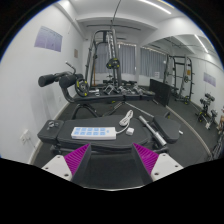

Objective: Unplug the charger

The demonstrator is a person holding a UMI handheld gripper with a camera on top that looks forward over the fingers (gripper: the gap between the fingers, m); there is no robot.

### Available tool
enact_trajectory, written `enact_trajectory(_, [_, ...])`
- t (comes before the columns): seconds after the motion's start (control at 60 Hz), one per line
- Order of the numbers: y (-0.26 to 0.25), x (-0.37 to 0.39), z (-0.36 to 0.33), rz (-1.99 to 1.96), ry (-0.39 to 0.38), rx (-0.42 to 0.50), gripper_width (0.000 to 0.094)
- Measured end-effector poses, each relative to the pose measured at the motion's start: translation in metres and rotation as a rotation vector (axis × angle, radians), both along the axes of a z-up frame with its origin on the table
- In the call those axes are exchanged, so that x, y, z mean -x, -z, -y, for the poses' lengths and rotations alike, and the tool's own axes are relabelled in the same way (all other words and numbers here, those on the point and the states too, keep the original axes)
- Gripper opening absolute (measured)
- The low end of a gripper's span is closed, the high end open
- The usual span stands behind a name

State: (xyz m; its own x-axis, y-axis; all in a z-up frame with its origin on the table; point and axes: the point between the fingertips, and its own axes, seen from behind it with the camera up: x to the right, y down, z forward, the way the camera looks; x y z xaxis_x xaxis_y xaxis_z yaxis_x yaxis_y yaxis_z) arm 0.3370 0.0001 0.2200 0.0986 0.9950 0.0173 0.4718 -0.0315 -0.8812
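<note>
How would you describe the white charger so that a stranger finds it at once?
Look at the black bench just ahead of the gripper with its open fingers. A white panel with blue squares lies on it. The charger stands beside that panel, the only small white block trailing a thin cable.

Gripper [110, 160] fingers cut off low down (only the pads shown), white charger [129, 122] too small for its plug to be made out, cable [118, 30] end lost overhead.

Bright ceiling strip lights [150, 6] — even illumination, strong fisheye bending at edges.
</note>
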Motion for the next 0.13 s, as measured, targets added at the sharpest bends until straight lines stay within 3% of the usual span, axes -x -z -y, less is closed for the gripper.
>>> enact_trajectory(0.133, [0.0054,-0.0039,0.0043,0.008,-0.011,-0.027,0.0853])
